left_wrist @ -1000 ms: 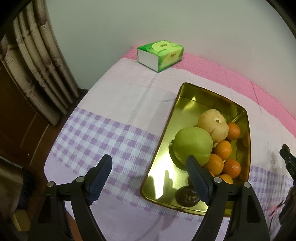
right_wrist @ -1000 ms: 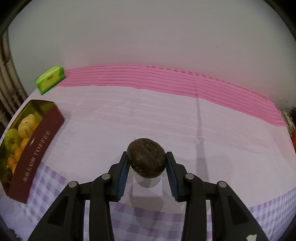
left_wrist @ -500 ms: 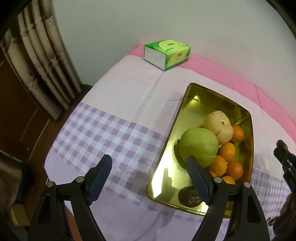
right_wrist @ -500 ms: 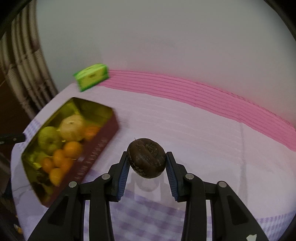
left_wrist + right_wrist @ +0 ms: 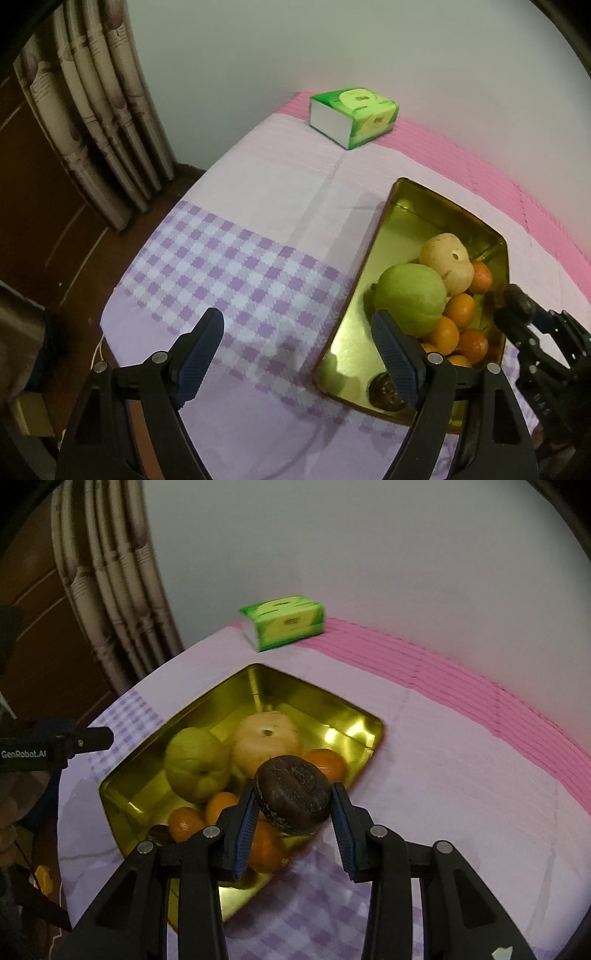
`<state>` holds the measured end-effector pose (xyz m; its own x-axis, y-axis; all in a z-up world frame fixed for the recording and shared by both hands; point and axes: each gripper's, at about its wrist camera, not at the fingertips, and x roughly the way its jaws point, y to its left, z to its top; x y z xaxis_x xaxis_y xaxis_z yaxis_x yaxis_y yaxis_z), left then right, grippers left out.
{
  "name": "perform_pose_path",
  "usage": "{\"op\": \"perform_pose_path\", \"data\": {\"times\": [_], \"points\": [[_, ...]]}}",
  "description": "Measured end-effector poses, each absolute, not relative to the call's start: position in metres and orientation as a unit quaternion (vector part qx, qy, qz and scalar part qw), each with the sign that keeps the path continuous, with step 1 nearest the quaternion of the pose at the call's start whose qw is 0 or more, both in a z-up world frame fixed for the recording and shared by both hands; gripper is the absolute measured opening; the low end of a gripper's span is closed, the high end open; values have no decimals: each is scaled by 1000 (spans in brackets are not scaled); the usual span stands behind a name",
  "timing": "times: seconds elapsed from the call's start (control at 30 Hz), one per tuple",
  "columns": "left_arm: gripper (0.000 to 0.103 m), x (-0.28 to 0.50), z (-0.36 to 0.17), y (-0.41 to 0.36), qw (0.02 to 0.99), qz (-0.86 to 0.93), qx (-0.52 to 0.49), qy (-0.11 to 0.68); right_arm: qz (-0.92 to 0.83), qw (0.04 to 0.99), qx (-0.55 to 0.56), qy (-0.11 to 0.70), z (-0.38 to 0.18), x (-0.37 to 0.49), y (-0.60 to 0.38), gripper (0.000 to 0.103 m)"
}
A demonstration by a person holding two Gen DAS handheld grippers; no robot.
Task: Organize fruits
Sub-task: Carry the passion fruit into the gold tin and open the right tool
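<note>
My right gripper (image 5: 293, 814) is shut on a dark brown round fruit (image 5: 293, 794) and holds it above the near right edge of the gold tin tray (image 5: 258, 686). The tray holds a green guava (image 5: 195, 762), a pale yellow fruit (image 5: 266, 744), several small oranges (image 5: 184, 825) and another dark fruit (image 5: 386, 391). My left gripper (image 5: 301, 354) is open and empty, hovering over the checked cloth at the tray's left edge (image 5: 365, 258). The right gripper with its fruit (image 5: 519, 302) shows at the tray's right side in the left wrist view.
A green tissue pack (image 5: 354, 116) lies at the far end of the table near the wall. A curtain (image 5: 99, 122) and dark wood floor lie beyond the table's left edge. The pink and lilac cloth (image 5: 461, 775) stretches to the right of the tray.
My right gripper has swung left with the dark fruit, from over the cloth to above the tray. The left gripper has drifted slightly back and stays open.
</note>
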<state>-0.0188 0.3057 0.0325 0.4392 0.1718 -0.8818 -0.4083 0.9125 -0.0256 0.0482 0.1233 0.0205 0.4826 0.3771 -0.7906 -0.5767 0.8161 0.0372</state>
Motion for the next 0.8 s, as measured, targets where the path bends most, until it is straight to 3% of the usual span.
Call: {"op": "perform_pose_path", "data": {"times": [0.8], "points": [[82,-30,24,319,825,193,-134,514,286,836,-140,447,-11,64,155,36]]}}
